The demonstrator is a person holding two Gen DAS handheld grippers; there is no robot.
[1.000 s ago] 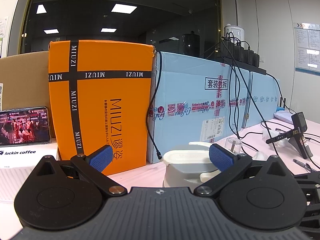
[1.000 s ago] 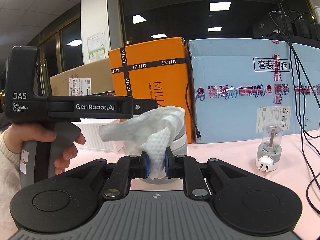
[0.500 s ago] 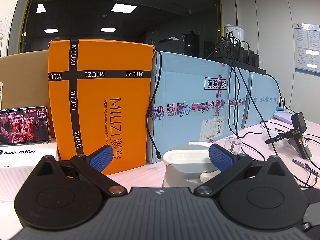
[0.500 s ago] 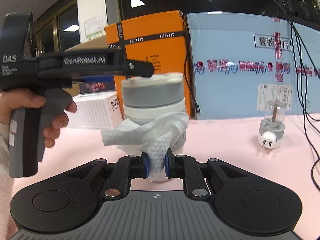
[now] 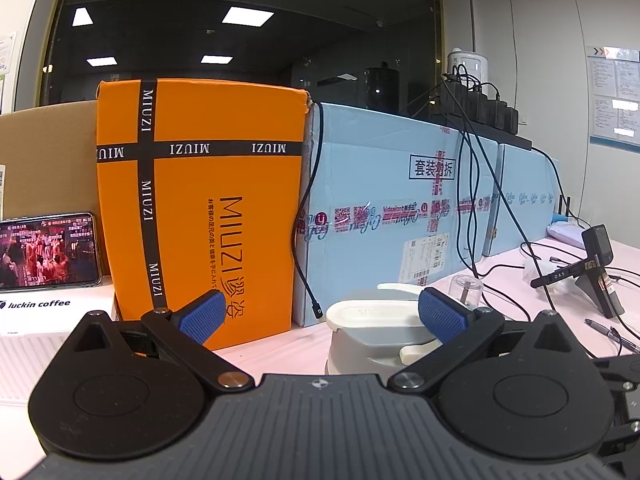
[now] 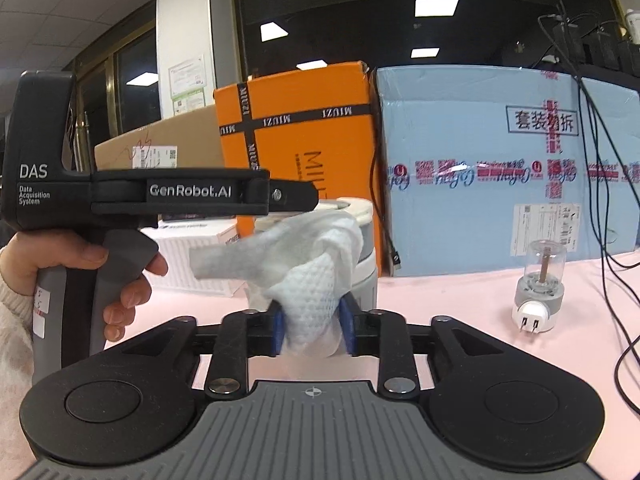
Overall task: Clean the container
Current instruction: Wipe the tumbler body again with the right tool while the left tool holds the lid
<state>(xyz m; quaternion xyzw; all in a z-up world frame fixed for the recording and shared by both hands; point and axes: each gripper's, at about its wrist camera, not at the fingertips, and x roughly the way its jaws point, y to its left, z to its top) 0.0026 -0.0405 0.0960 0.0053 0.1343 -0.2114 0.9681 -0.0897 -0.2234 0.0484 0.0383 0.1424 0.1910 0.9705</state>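
The container [image 5: 372, 336], grey with a cream lid, stands on the pink worktop [image 5: 280, 348] just in front of the boxes along its far edge, near the seam where the orange MIUZI box [image 5: 200, 208] meets the light blue box [image 5: 400, 208]. In the left wrist view the left claw [image 5: 322, 316] is spread wide, its 2 blue-padded fingers [image 5: 200, 316] apart; the right-hand pad sits just beside the container's lid, and whether it touches cannot be told. The container lies off centre, toward that right finger.

In the right wrist view the right claw [image 6: 312, 328] is pressed together on a white textured cloth [image 6: 312, 276], which bunches up above the pads and lies in front of the container [image 6: 366, 248], covering much of its side; whether cloth and wall touch cannot be told. A hand [image 6: 100, 272] in a pale knitted sleeve grips the handle of the left gripper body, whose black arm reaches across over the container's top.

To the right on the worktop stands a small clear-domed plug-in device [image 6: 540, 292] with 2 prongs facing the camera, well apart from the container. Black cables [image 6: 600, 200] hang over the blue box. A phone [image 5: 48, 252] with a lit screen leans near the left edge.
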